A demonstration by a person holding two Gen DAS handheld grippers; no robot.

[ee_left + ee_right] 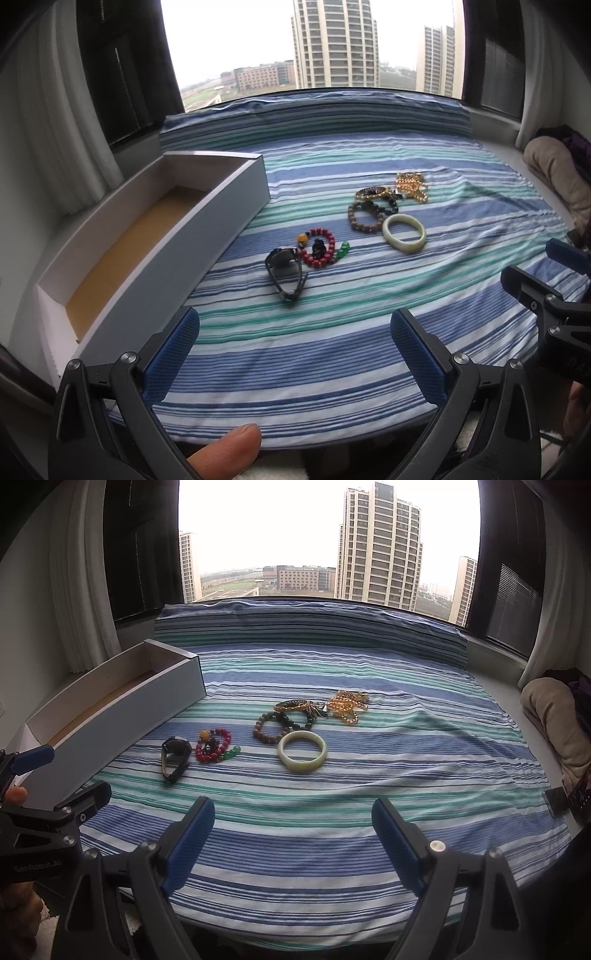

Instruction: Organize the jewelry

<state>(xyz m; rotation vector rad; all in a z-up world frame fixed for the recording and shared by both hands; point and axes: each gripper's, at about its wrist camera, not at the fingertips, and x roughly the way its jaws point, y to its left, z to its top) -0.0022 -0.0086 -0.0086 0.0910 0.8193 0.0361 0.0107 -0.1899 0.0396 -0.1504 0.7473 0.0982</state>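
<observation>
Jade-pale bangle [302, 751], brown bead bracelet [269, 729], red beads [214, 746], gold chain [347, 705] and a wristwatch [175, 758] — scattered mid-cloth on striped bedding [369, 812], right of a long open box [147, 236]; left gripper [295, 354] and right gripper [293, 838] both spread wide, empty — near the front edge.

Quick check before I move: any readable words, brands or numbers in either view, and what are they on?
"GenRobot.AI": on the black body of the left claw, seen from the right wrist camera; blurred, so the spelling is uncertain.
Marks on the right claw body: too cut off to read.
Watch face: too small to read.
</observation>
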